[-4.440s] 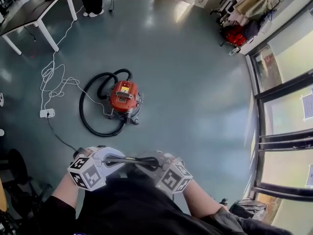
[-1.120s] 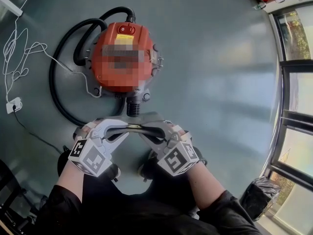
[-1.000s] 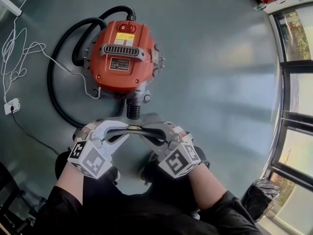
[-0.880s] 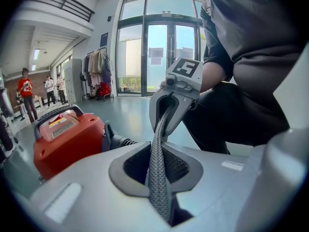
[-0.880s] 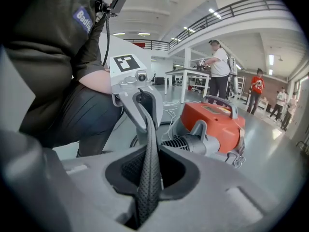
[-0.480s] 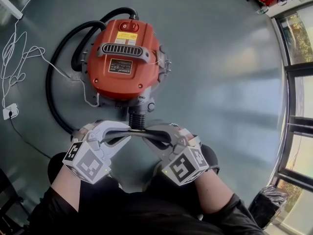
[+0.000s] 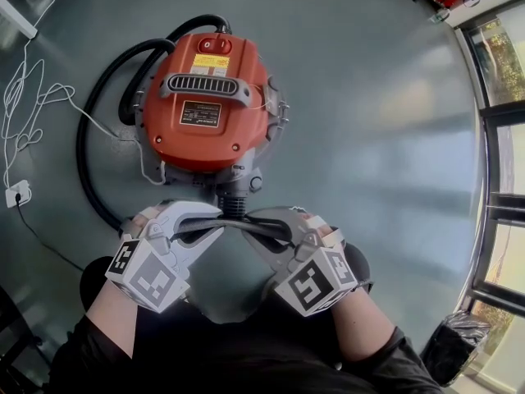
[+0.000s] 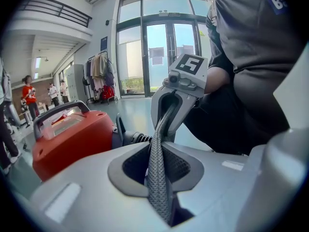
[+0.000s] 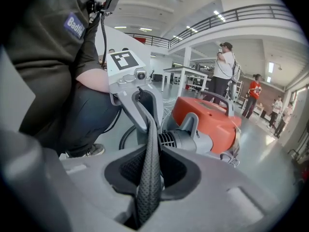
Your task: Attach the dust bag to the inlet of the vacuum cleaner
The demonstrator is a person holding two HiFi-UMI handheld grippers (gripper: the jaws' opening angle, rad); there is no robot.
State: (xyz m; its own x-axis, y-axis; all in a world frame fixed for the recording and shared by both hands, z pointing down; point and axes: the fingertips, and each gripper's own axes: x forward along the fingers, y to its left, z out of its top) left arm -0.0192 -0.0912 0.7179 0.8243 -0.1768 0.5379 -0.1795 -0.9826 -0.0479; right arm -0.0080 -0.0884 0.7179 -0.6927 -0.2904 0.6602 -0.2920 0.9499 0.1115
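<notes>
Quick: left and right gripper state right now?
Left gripper: closed on the dust bag mesh, though its jaws have just been opening slightly.
Right gripper: closed on the same dust bag, jaws also just opening slightly.

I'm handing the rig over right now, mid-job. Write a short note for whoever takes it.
Left tongs and right tongs: each pinches the dark grey mesh dust bag, stretched between them; jaws have just been opening slightly.
Orange drum vacuum cleaner on the floor; its ribbed grey inlet sits just beyond the bag.
Done: bag held at the inlet.
Left: fit it over the inlet; it looks not yet on.
</notes>
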